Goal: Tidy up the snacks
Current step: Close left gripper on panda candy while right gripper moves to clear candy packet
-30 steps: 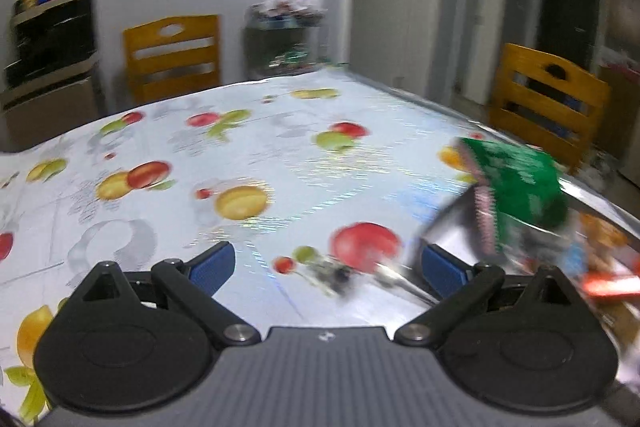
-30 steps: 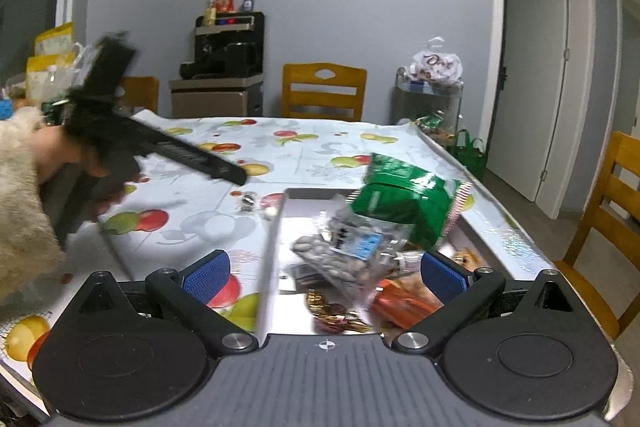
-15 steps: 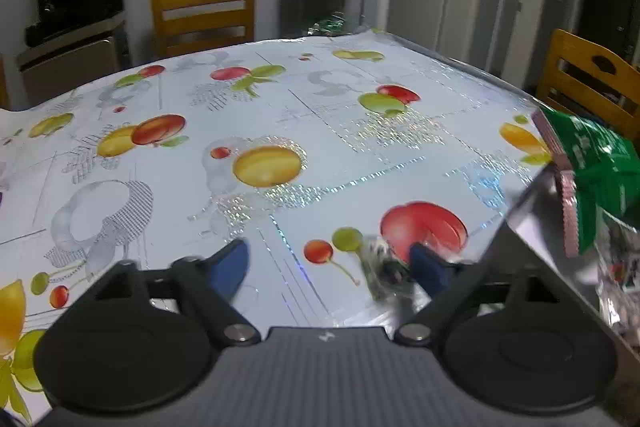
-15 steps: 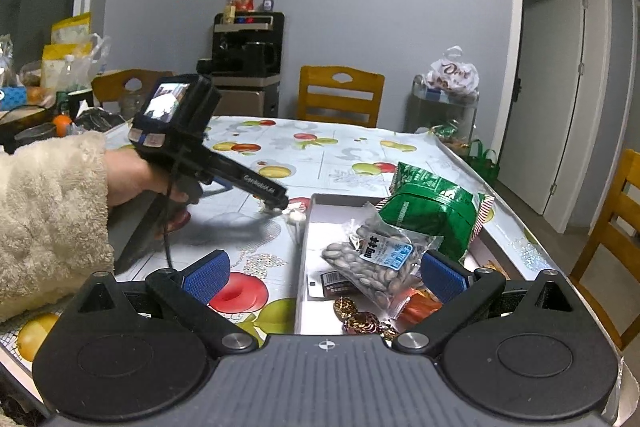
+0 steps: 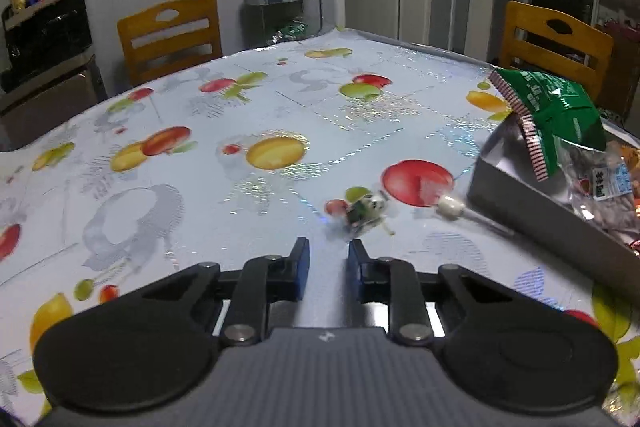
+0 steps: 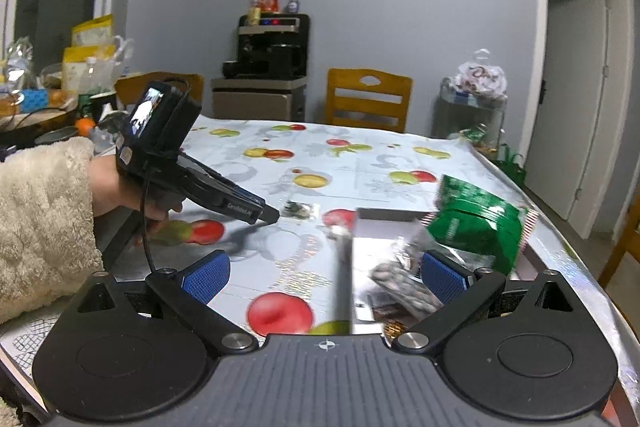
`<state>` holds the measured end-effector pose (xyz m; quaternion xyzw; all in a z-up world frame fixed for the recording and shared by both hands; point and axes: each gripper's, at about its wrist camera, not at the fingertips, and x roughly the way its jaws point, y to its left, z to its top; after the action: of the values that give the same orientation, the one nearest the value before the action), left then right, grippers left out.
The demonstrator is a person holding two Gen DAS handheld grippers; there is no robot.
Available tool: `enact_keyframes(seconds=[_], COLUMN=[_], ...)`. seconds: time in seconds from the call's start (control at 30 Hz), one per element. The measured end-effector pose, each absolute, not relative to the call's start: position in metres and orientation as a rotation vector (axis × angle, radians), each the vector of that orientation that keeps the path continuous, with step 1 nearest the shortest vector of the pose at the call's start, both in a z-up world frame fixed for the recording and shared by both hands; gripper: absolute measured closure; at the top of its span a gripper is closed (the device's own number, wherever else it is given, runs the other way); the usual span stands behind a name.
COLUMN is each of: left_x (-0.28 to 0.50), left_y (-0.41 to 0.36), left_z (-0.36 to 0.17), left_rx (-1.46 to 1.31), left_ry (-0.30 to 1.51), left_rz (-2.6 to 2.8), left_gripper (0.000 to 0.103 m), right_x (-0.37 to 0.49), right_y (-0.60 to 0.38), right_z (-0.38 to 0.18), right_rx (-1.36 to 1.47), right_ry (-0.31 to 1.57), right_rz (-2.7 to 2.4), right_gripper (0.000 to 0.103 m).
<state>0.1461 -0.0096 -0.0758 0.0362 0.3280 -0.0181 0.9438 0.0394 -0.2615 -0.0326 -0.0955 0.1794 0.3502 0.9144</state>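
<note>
Now we see the fruit-print table (image 5: 168, 195) carrying a grey tray (image 5: 532, 205) holding a green bag (image 5: 560, 115) and a clear nut packet (image 5: 608, 187) whose blue label is unreadable. Our left tongs (image 5: 328, 261) are nearly closed on nothing just short of a small wrapped candy (image 5: 366, 211) lying on the table near the tray, and our right tongs (image 6: 324, 277) are spread wide over the tray's edge.

Glossy tablecloth (image 5: 280, 99), matt metal tray (image 5: 532, 203)
</note>
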Motion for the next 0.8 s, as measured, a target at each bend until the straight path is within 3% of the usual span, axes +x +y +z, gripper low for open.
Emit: enact_keyframes(seconds=[0.03,0.1,0.2,0.53,0.57,0.67,0.8], left_x=[0.145,0.149,0.159,0.185,0.185,0.181,0.173], left_y=[-0.008,-0.006,-0.01,-0.027,-0.027,-0.025,-0.022], left_z=[-0.074,-0.072,-0.068,-0.078,-0.079,-0.081,-0.081], left_rx=[0.081,0.078,0.093,0.155,0.154,0.136,0.14], left_ry=[0.643,0.632,0.613,0.621,0.629,0.64,0.643], left_rz=[-0.033,-0.053,-0.12,-0.211,-0.209,-0.235,-0.215], left_gripper=[0.082,0.066,0.053,0.053,0.055,0.082,0.085], right_x=[0.038,0.036,0.032,0.032,0.032,0.033,0.036], right_y=[-0.259,-0.256,-0.257,-0.27,-0.27,-0.268,-0.257], right_z=[-0.032,-0.031,-0.03,-0.031,-0.031,-0.032,-0.033], right_rx=[-0.202,-0.209,-0.214,-0.203,-0.201,-0.197,-0.211], right_ry=[0.366,0.361,0.357,0.37,0.372,0.378,0.388], right_rz=[0.726,0.732,0.729,0.687,0.689,0.697,0.717], right_gripper=[0.0,0.0,0.0,0.0,0.0,0.0,0.0])
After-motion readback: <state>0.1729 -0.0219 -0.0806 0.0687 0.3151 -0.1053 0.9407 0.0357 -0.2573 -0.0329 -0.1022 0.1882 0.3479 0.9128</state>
